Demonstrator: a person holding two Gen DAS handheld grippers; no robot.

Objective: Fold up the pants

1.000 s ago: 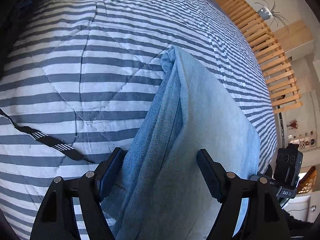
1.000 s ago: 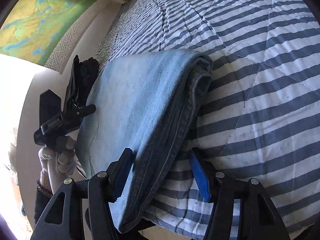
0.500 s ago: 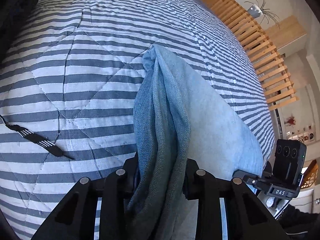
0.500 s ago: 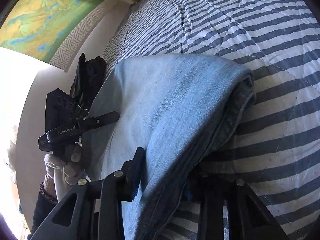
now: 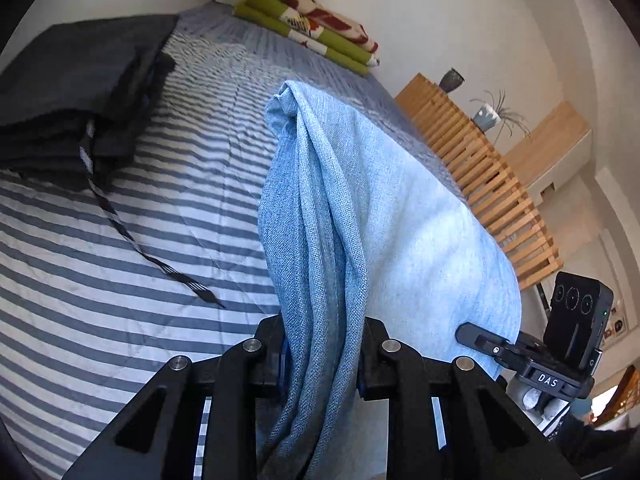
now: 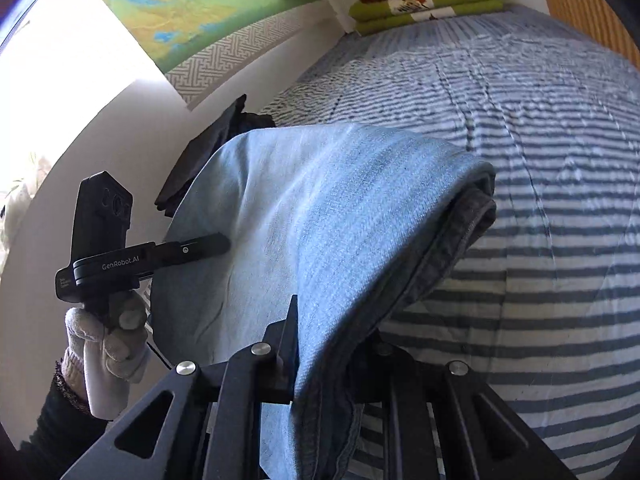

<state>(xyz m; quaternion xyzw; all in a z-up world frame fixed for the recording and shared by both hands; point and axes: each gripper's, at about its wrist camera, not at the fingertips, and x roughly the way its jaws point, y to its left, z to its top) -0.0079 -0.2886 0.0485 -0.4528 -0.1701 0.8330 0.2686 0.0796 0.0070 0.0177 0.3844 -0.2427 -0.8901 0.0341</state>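
Observation:
Folded light blue jeans (image 5: 360, 216) hang lifted above the striped bed cover (image 5: 120, 320). My left gripper (image 5: 322, 356) pinches a bunched edge of the jeans, its jaws still closing on the cloth. In the right wrist view the jeans (image 6: 320, 220) drape over my right gripper (image 6: 332, 356), whose jaws are also still closing on the thick darker hem edge. A gloved hand (image 6: 108, 344) holds the left gripper at the jeans' other side. The cloth hides the pads of both grippers.
A stack of dark folded clothes (image 5: 72, 92) lies at the far left of the bed, with a black-and-white strap (image 5: 132, 236) trailing from it. Green folded blankets (image 5: 312, 28) sit at the head of the bed. A wooden slatted frame (image 5: 480, 184) runs along the right side.
Both grippers went from open around the jeans' edges to shut on them. They rose and carried the jeans up off the bed cover, and both views tilted up toward the bed's far end.

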